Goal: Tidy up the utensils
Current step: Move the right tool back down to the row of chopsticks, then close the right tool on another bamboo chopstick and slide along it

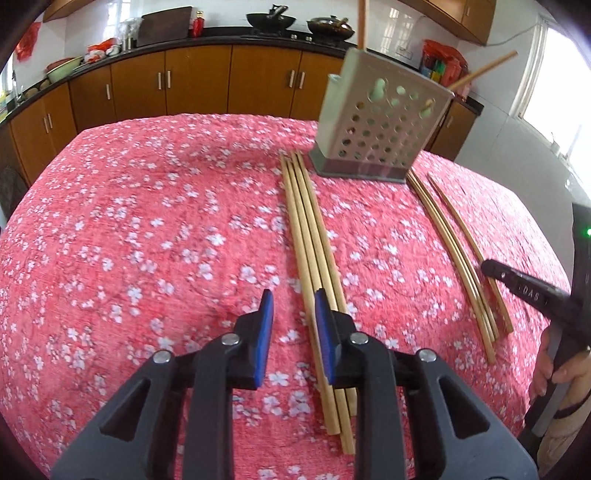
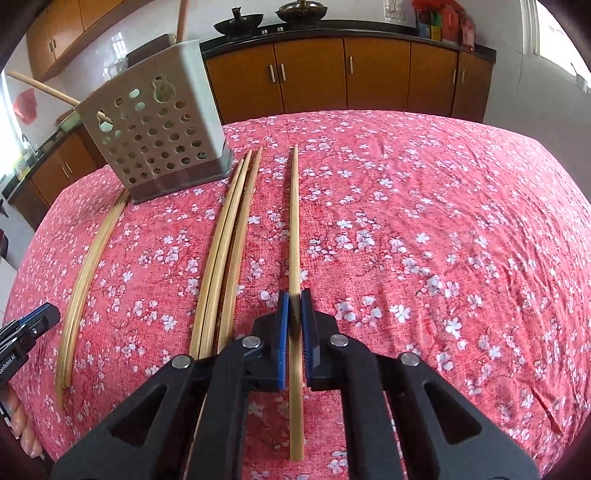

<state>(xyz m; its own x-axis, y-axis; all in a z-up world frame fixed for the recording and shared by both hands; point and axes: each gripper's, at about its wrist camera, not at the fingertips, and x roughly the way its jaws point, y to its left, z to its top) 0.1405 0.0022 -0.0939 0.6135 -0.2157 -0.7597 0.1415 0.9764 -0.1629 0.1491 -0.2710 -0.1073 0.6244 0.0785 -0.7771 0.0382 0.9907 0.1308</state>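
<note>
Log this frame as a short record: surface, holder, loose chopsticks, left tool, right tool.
surface: pink floral tablecloth
holder: perforated grey holder, upright, chopsticks already inside
loose chopsticks: left bundle; three together; single chopstick
left tool: open, straddling one chopstick at the bundle's edge, not gripping
right tool: shut on the single chopstick

Kitchen bg. Ahead of the jaws, past the far edge of the pink floral cloth (image 2: 424, 206) on the worktop: run of brown base cabinets (image 2: 343, 81) w/ metal handles, black counter (image 2: 369, 32) on top. Two dark woks (image 1: 271, 20) on the hob. White tiled wall (image 1: 395, 33) behind, brown upper cabinets (image 1: 458, 16) above. Bright window (image 1: 561, 85) to the right; daylight.
</note>
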